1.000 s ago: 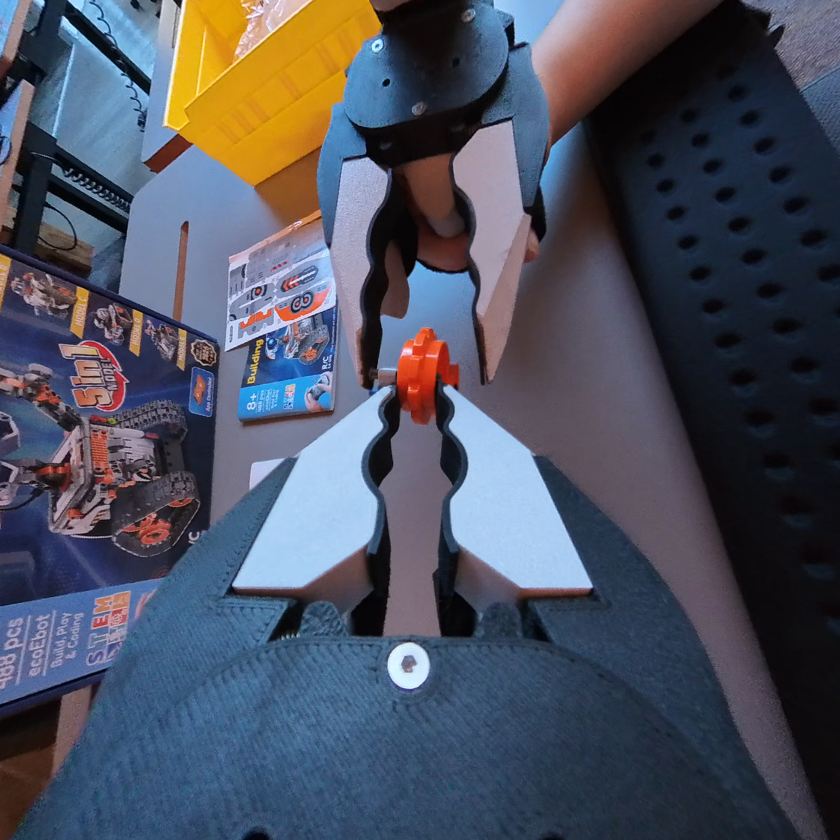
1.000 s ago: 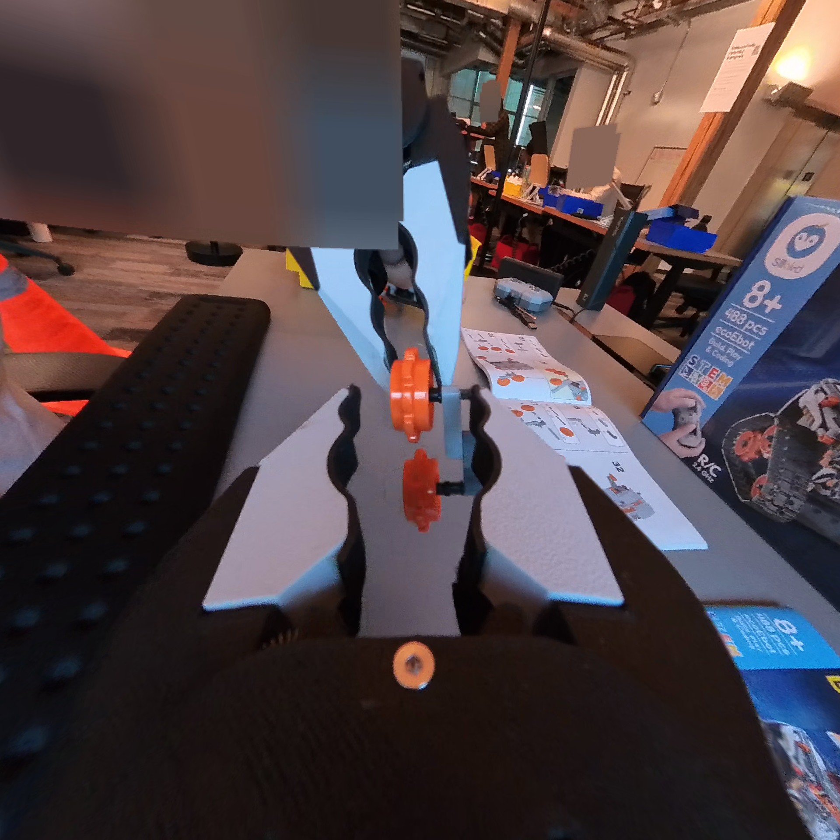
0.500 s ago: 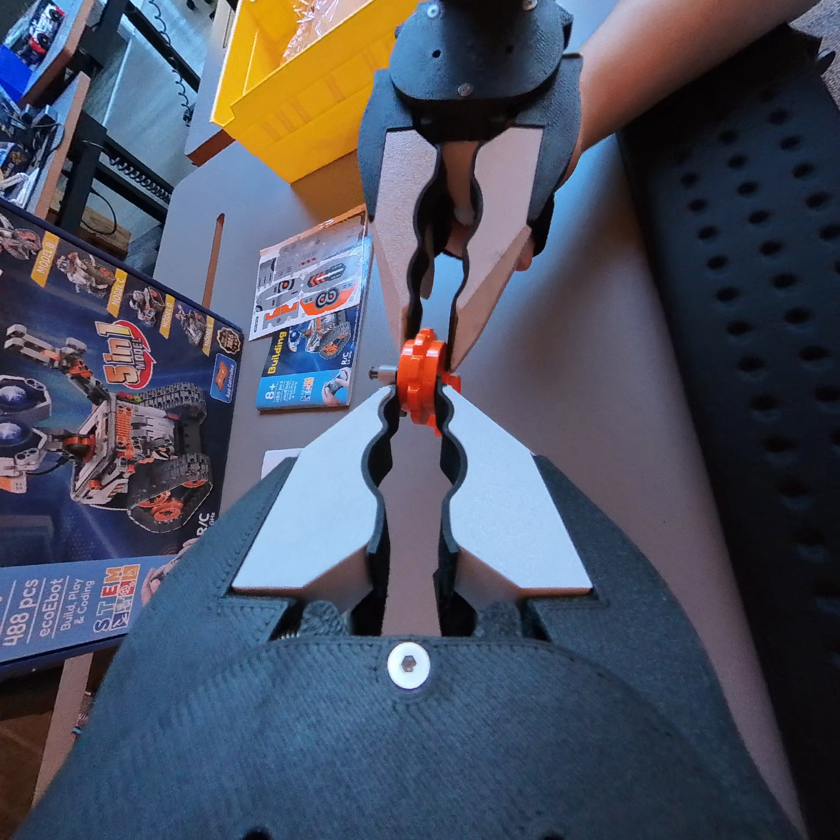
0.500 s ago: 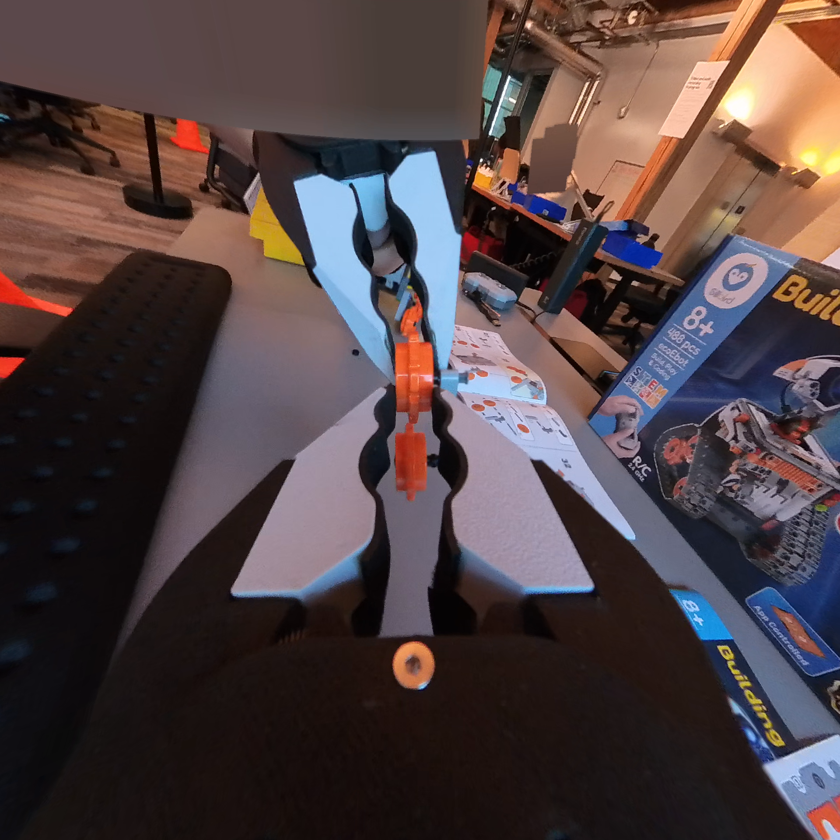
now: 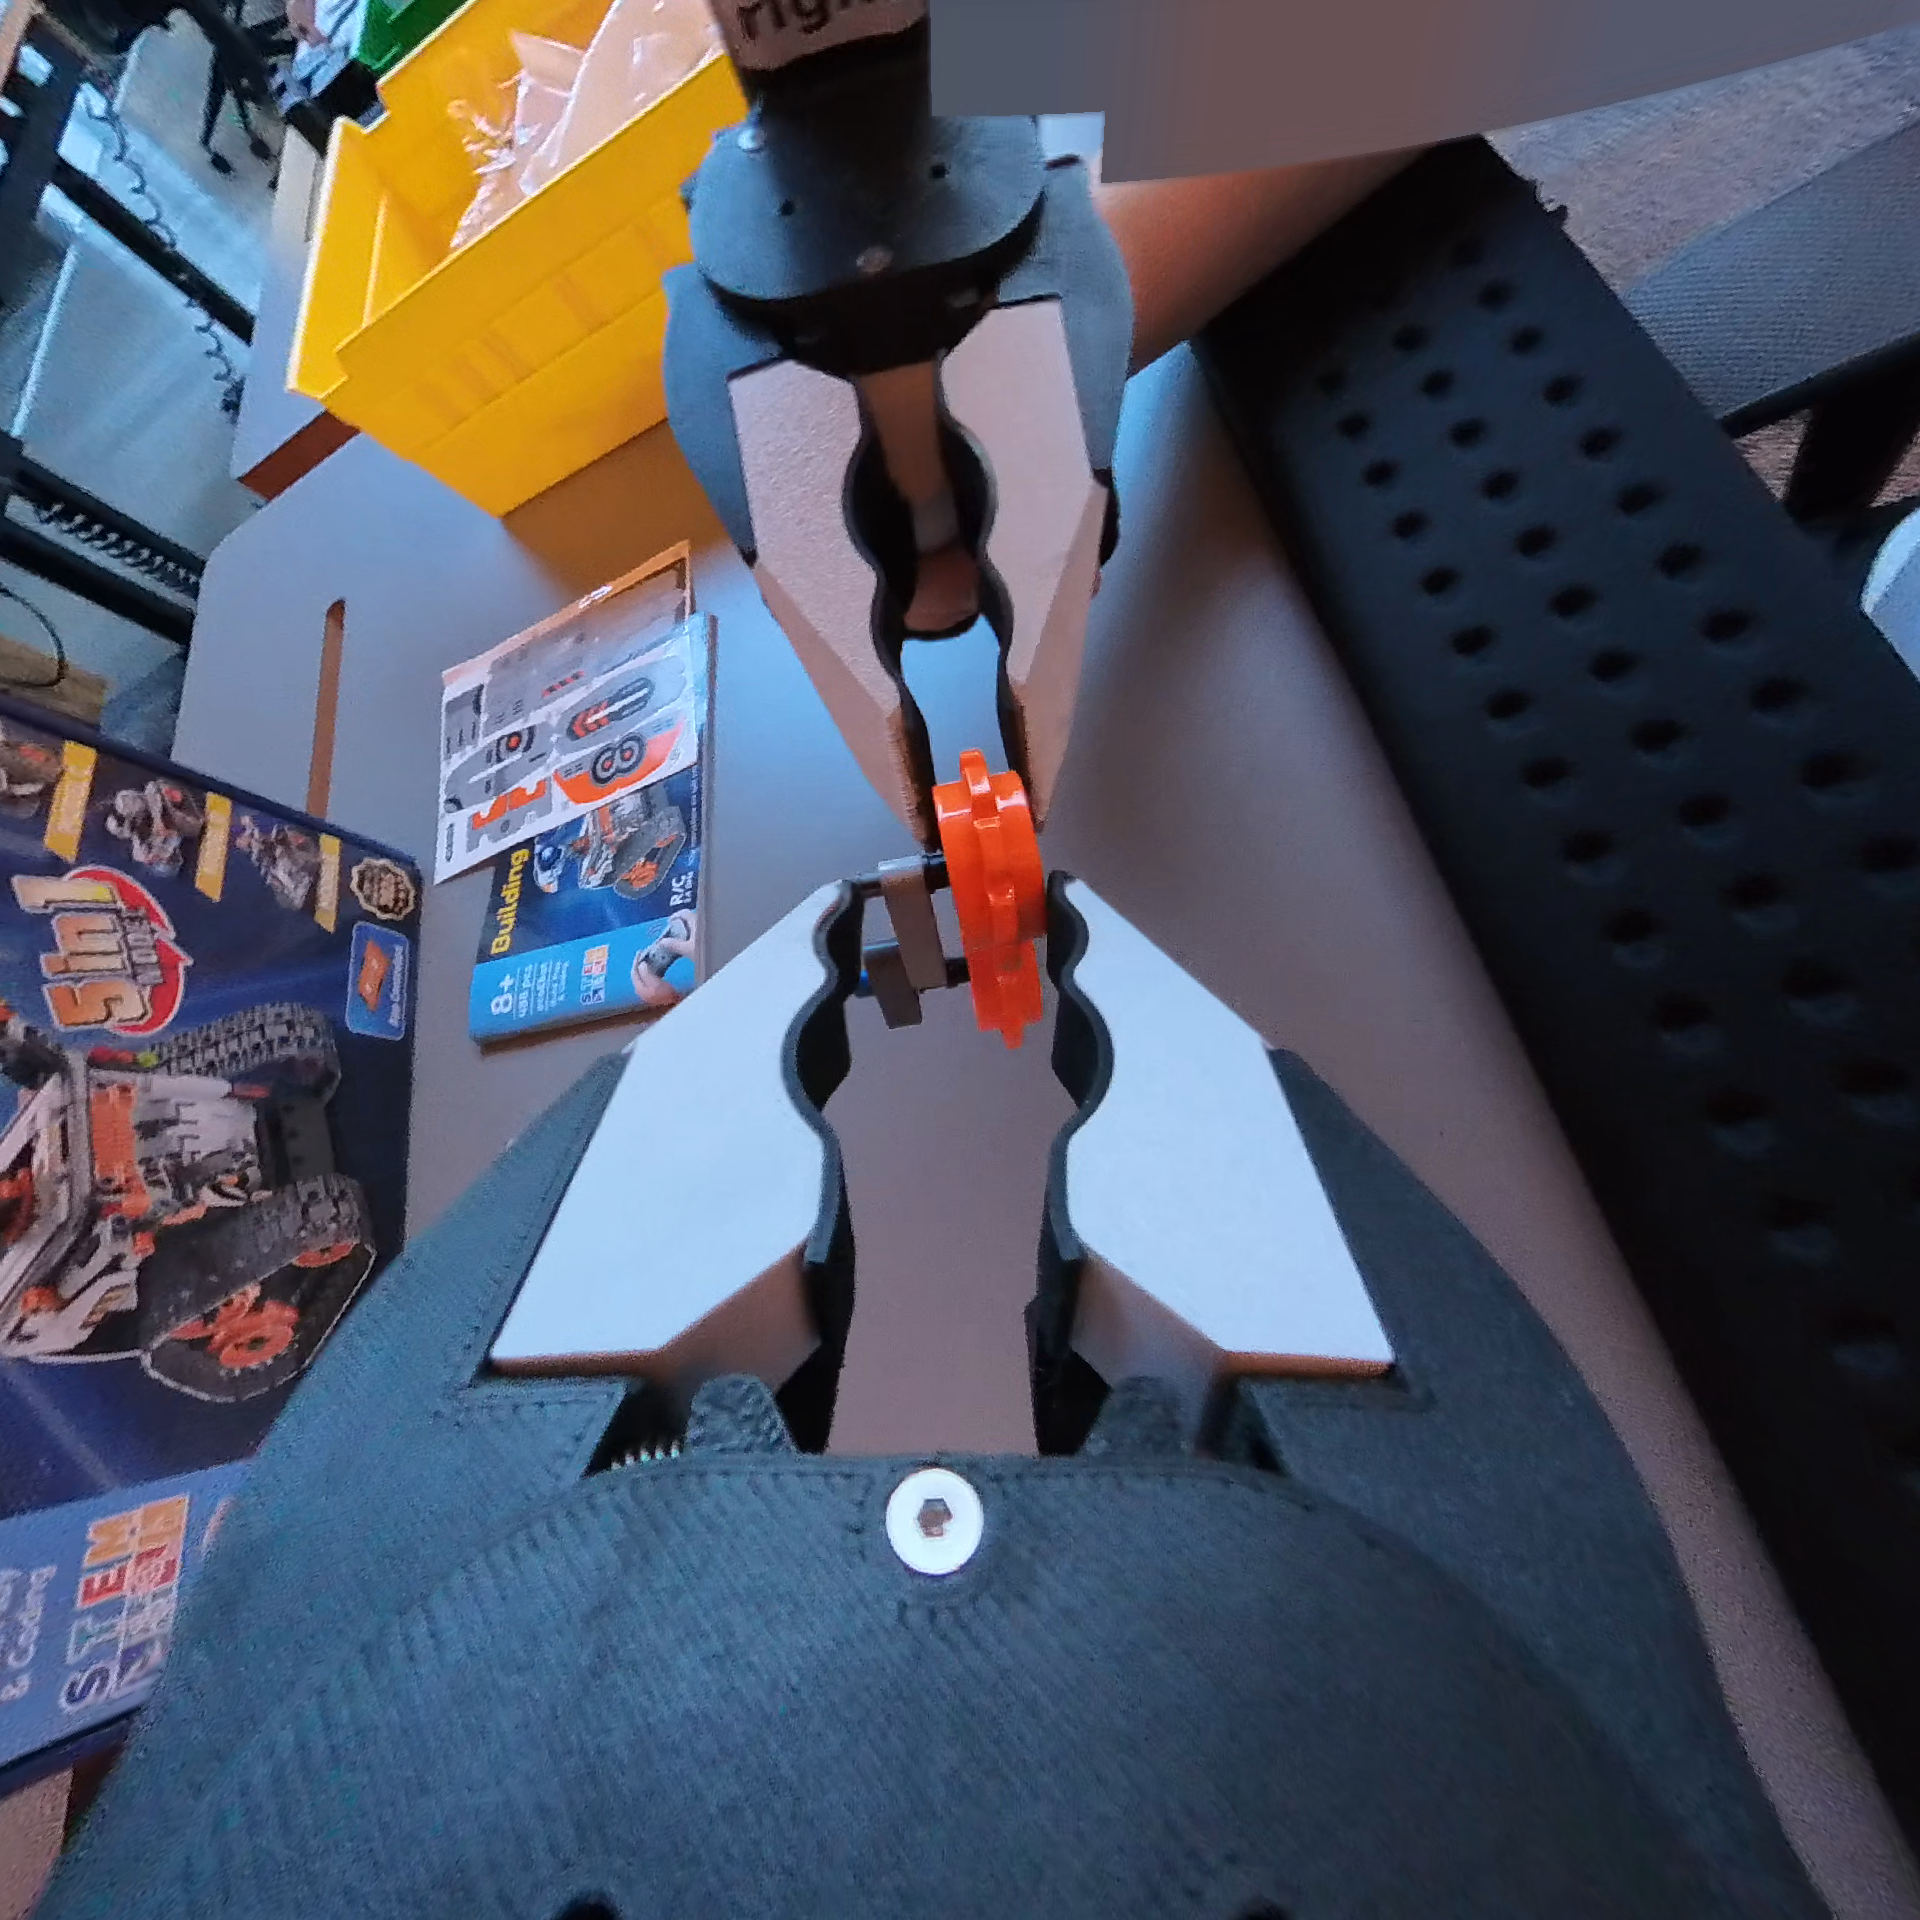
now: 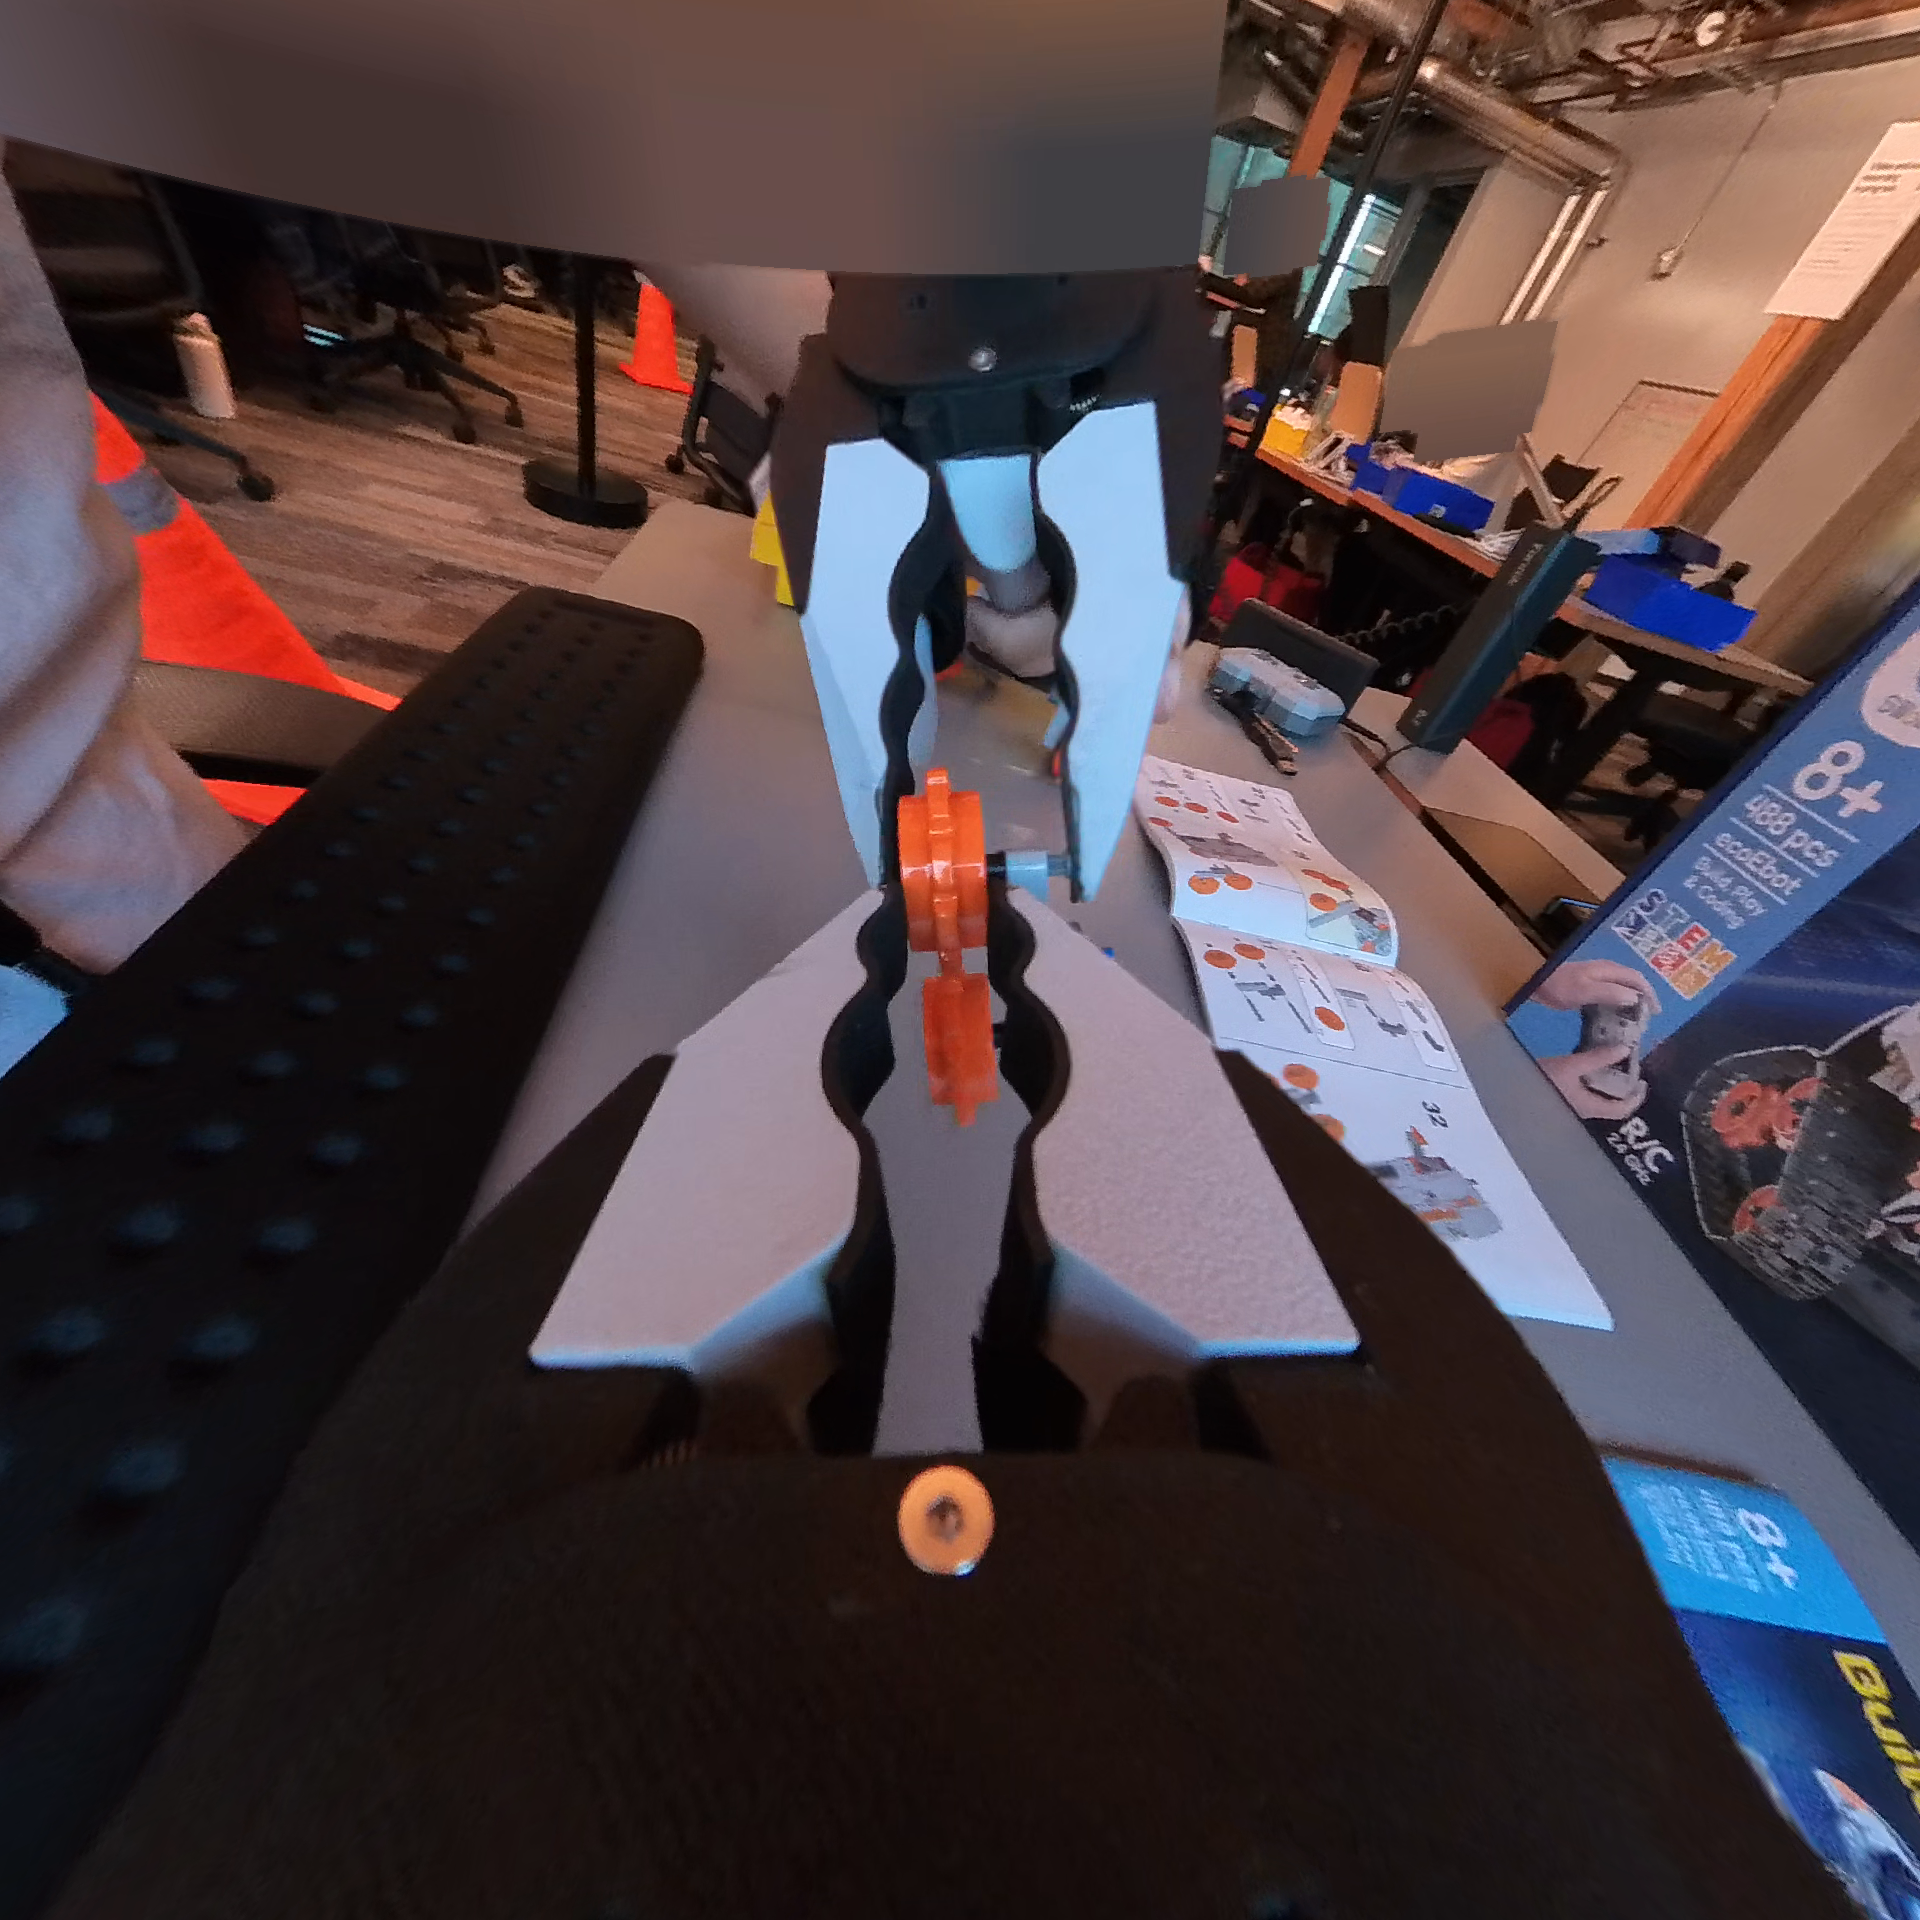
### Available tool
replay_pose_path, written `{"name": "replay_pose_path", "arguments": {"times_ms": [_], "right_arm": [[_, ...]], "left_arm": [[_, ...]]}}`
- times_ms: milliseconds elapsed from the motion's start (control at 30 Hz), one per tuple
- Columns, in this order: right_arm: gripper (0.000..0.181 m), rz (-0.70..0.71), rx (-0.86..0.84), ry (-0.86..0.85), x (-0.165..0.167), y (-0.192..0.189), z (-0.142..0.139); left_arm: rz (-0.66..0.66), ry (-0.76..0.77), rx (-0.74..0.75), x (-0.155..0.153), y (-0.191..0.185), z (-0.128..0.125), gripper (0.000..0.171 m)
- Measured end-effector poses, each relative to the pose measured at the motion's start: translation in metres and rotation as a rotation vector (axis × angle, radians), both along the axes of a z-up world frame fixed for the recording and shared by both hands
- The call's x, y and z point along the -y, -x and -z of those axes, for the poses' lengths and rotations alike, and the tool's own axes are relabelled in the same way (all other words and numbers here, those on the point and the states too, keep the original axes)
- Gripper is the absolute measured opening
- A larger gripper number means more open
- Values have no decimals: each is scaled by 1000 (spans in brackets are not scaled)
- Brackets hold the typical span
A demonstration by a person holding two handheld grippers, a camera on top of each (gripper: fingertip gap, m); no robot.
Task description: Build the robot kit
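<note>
The right gripper (image 6: 945,935) is pinching a small toy piece with two orange plastic gears (image 5: 987,894) above the grey counter (image 5: 1195,831), while the left gripper (image 5: 951,904), spread apart, is sitting around it.

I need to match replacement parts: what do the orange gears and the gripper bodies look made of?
The orange gears look like glossy moulded plastic: smooth faces with highlights. The left gripper and right gripper have matte black bodies with fine ridged layer lines, probably 3D-printed plastic; their pale finger faces look flat and matte, material unclear.
</note>
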State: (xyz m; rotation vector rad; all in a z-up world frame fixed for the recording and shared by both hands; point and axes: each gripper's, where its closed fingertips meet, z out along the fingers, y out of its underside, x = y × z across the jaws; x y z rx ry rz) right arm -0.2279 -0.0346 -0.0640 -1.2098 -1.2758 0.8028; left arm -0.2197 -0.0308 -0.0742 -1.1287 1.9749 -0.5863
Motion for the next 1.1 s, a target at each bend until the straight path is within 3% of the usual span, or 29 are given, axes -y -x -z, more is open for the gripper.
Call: {"name": "replay_pose_path", "arguments": {"times_ms": [100, 300, 500, 667, 733, 900, 1100], "right_arm": [[14, -31, 3, 18, 2, 1, 4], [15, 6, -38, 20, -8, -4, 1], [40, 59, -64, -54, -10, -6, -11], [41, 3, -78, -32, 0, -2, -13], [51, 16, -90, -22, -2, -2, -15], [44, -56, -50, 8, 9, 4, -7], [42, -55, -38, -5, 10, 4, -7]], "left_arm": [[25, -10, -20, 2, 1, 3, 35], [-52, -43, -12, -7, -2, 1, 34], [-43, -85, -17, -2, -3, -4, 34], [-10, -120, -24, 7, -4, -6, 33], [-1, -126, -25, 9, -4, -7, 33], [38, -170, -50, 15, -4, -2, 34], [37, -103, -55, 17, -4, -3, 34]]}}
